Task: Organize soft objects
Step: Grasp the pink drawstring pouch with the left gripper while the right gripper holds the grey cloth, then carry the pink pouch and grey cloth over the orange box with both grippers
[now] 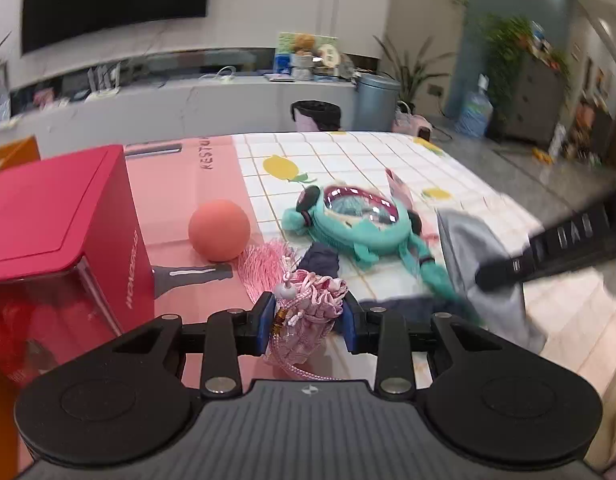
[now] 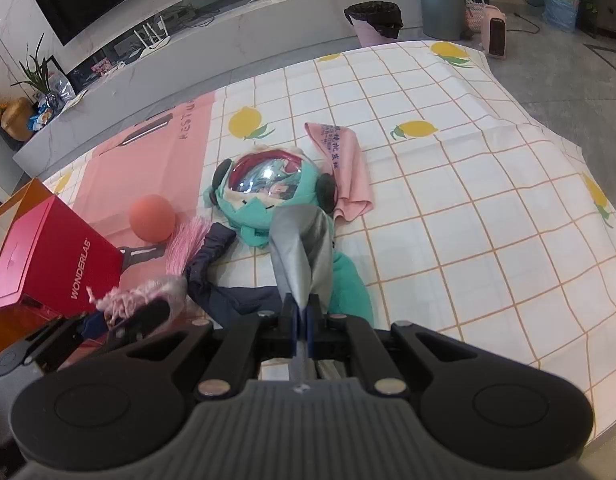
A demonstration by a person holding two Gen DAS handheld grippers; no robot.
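My left gripper [image 1: 308,320] is shut on a pink knotted tassel pouch [image 1: 312,312], held just above the table; its pink fringe [image 1: 263,268] trails behind. My right gripper [image 2: 303,320] is shut on a grey cloth [image 2: 303,248], lifted over the table; that cloth also shows in the left wrist view [image 1: 480,256]. A teal plush doll [image 2: 267,192] lies in the middle, with a pink cloth [image 2: 348,168] beside it and a dark navy cloth [image 2: 227,280] in front. A coral ball [image 1: 219,230] sits on the pink mat.
A red box [image 1: 55,216] labelled WONDERLAB stands at the left, with an orange box [image 2: 11,208] behind it. The lemon-print tablecloth [image 2: 488,200] covers the table; its edge falls off at the right. Bins and a low shelf stand beyond.
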